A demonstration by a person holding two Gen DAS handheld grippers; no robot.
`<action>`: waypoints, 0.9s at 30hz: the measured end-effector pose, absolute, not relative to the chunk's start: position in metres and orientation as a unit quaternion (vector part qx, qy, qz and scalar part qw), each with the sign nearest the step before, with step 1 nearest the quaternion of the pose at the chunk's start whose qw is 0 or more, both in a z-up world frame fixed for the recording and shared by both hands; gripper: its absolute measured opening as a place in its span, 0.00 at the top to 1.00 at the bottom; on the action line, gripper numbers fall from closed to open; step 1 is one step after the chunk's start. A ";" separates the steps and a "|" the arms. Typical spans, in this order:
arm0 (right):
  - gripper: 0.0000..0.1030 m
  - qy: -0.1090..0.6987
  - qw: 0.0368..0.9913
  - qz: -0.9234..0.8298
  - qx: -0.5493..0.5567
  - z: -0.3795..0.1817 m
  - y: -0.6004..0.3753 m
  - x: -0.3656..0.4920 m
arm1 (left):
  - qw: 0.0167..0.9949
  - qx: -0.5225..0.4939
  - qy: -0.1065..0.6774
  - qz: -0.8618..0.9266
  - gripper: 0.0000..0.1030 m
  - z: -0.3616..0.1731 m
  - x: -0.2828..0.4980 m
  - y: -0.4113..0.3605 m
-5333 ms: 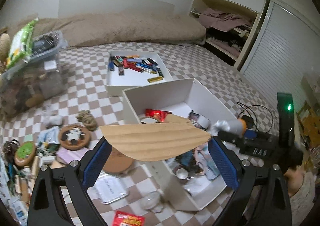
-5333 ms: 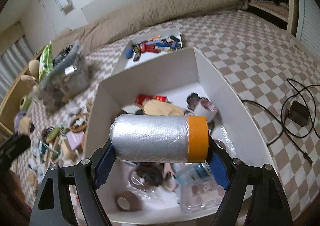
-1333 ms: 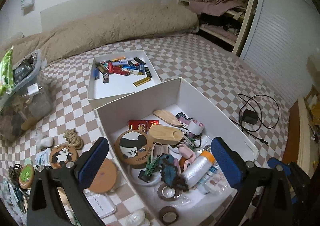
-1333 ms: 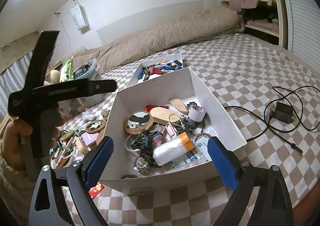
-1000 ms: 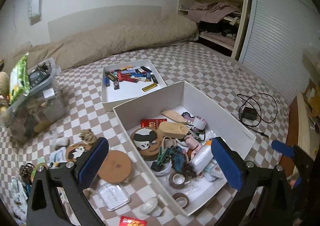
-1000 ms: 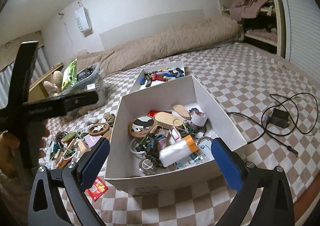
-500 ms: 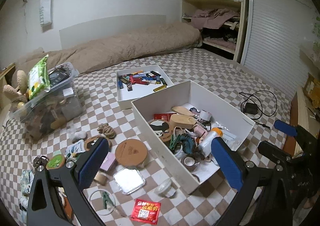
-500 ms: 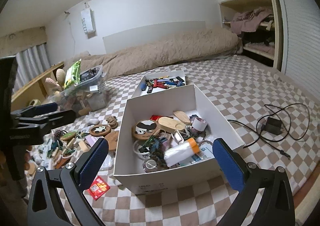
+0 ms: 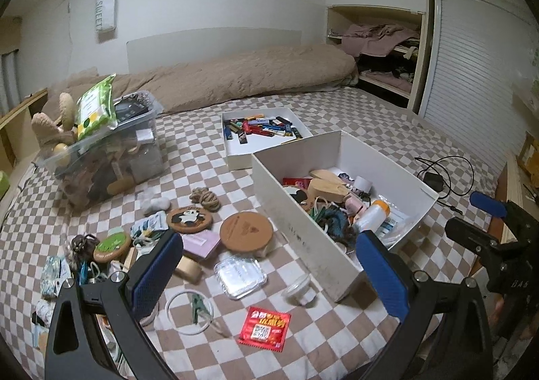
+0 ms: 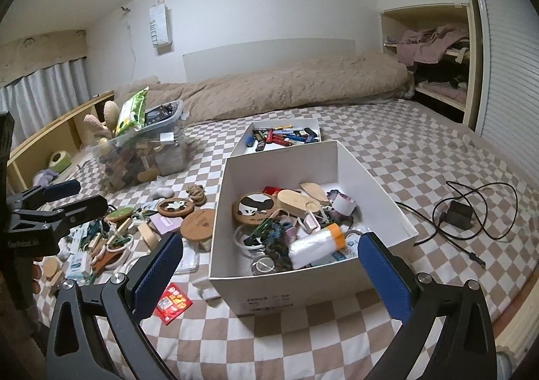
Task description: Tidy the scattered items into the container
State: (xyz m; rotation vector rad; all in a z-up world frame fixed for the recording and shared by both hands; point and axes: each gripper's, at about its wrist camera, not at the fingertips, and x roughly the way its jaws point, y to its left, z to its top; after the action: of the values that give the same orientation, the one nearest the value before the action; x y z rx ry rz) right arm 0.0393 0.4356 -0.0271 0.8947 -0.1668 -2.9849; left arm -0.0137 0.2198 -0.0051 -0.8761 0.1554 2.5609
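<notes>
Both hand-held grippers are held high over the bed (image 9: 387, 117), jaws spread wide and empty: the left hand-held gripper (image 9: 267, 274) over the clutter, the right hand-held gripper (image 10: 269, 265) over the near wall of the box (image 10: 279, 158). The box sits mid-bed, holding a panda coaster (image 10: 253, 207), a wooden dish (image 10: 296, 200) and a foil roll (image 10: 316, 243) among other bits. To its left lie a wooden lid (image 9: 246, 231), a second panda coaster (image 9: 189, 219), a rope knot (image 9: 204, 198) and a red packet (image 9: 264, 329). A tray (image 9: 235, 158) of lighters stands just beyond the box.
</notes>
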 end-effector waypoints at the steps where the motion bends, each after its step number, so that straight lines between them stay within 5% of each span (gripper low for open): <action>1: 0.00 -0.052 0.012 -0.956 0.287 -0.027 0.434 0.040 | 0.212 -0.317 0.055 0.923 0.00 -0.007 -0.012 0.217; 27: 0.00 -0.026 0.014 -0.958 0.286 -0.026 0.409 0.045 | 0.200 -0.322 0.047 0.924 0.00 -0.016 0.001 0.193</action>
State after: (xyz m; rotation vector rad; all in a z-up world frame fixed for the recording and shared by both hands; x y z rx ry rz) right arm 0.0455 0.4092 -0.0255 0.8918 -0.0799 -2.9827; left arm 0.0013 0.1926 -0.0157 -0.9017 0.1304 2.5839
